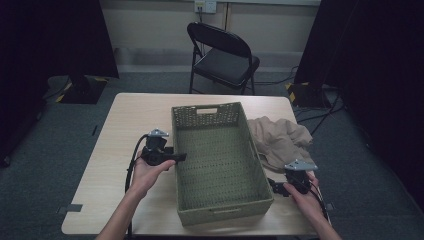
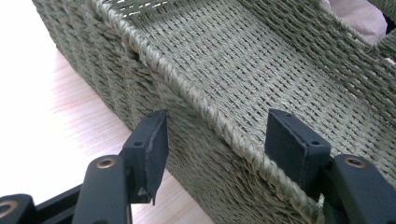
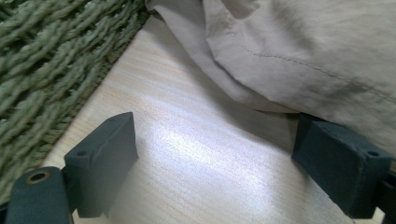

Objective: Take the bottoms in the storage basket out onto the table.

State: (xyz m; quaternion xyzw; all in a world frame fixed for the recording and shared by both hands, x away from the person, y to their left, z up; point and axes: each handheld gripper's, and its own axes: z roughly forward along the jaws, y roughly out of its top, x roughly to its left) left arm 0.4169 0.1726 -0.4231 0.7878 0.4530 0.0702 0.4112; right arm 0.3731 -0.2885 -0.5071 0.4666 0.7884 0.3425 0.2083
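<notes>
Plainly, the tabletop [image 1: 125, 115] is carrying a big green woven basket [image 1: 220, 197] at its middle, and a crumpled beige garment [image 1: 280, 140] is lying just beside the basket's right wall, partly touching it. Nothing is sitting inside the basket, so judging by the layout the work in hand is getting the garment into it, and that has not yet happened. The left gripper [image 1: 180, 157] is straddling the basket's left rim: in the left gripper view the braided rim [image 2: 205, 107] is running between the two fingers [image 2: 152, 149], one outside the wall and one over the inside, with clear gaps on both sides, so they are standing fairly wide and pressing on nothing. The right gripper [image 1: 271, 184] is hovering low over the bare wood near the basket's right front corner; its fingers [image 3: 100, 158] are standing wide apart, and the garment's hem [image 3: 261, 60] is lying just ahead, with its edge draping over the far finger without being pinched. The risk from here, I would judge, is twofold: a shallow bite on that loose hem could catch a single thin layer and slip free, and an unsteadied basket could slide if the cloth drags against its wall.
</notes>
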